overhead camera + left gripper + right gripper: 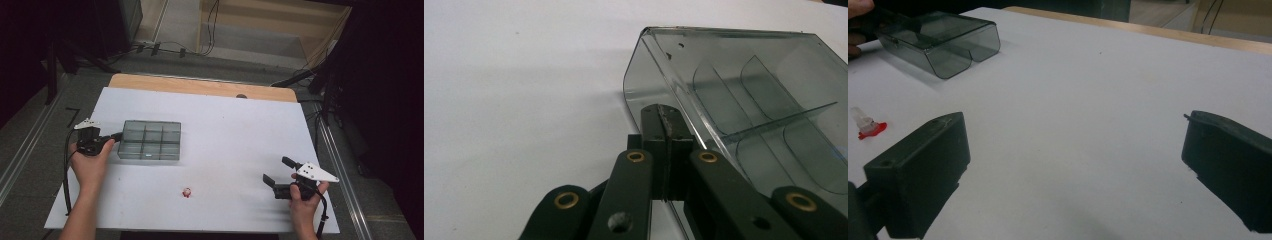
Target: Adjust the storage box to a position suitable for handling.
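High view is showing my left gripper point(118, 136) clamping the near-left wall of the smoky compartment box point(150, 140), contents hard to tell, while my right gripper point(278, 170) is gaping wide.

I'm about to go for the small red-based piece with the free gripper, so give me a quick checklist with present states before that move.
1. Left gripper steadies the compartment box: ok, jaws shut at the box's left wall; whether they pinch the wall, cannot tell.
2. Right gripper ready to pick: ok, jaws wide open, nothing between them.
3. Small red-based piece free to reach: ok, alone on the white table, apart from the box.
4. Path from right gripper to piece: ok, bare table between them.
5. Box flat on the table: ok.
6. Box compartments free: cannot tell, something pale shows in the near middle one.
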Tool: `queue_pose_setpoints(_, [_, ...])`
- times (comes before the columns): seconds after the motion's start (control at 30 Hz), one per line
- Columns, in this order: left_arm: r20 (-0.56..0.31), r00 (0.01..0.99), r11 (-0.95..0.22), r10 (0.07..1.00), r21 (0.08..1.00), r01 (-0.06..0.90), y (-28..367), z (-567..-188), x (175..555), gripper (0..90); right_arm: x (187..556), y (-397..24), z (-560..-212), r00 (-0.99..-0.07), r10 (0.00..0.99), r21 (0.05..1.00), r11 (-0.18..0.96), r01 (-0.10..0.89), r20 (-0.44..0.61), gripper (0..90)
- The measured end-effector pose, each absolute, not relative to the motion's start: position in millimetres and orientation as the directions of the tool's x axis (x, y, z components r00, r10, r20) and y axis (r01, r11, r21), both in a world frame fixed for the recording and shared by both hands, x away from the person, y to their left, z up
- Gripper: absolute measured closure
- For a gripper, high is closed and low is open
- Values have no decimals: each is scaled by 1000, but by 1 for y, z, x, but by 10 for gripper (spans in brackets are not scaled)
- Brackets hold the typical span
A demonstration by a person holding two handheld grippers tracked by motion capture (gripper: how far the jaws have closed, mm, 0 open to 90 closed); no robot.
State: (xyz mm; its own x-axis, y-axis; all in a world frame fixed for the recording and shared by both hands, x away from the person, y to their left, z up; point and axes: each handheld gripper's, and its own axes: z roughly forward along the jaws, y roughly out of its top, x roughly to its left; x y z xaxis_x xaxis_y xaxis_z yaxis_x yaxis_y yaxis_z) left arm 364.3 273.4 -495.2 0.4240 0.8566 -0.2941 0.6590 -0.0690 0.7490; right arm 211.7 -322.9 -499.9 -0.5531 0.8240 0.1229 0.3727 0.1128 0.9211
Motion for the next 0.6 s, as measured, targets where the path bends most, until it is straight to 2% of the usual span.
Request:
queue_pose_setpoints(0.3, [-277,472,-117,837,752,649,257,-497,365,896,211,-321,-500,-561,819,920,122,371,118,0])
queue_pose_setpoints(0.6, [-281,480,-121,831,751,649,247,-498,365,896,211,-318,-500,-566,817,918,132,374,113,0])
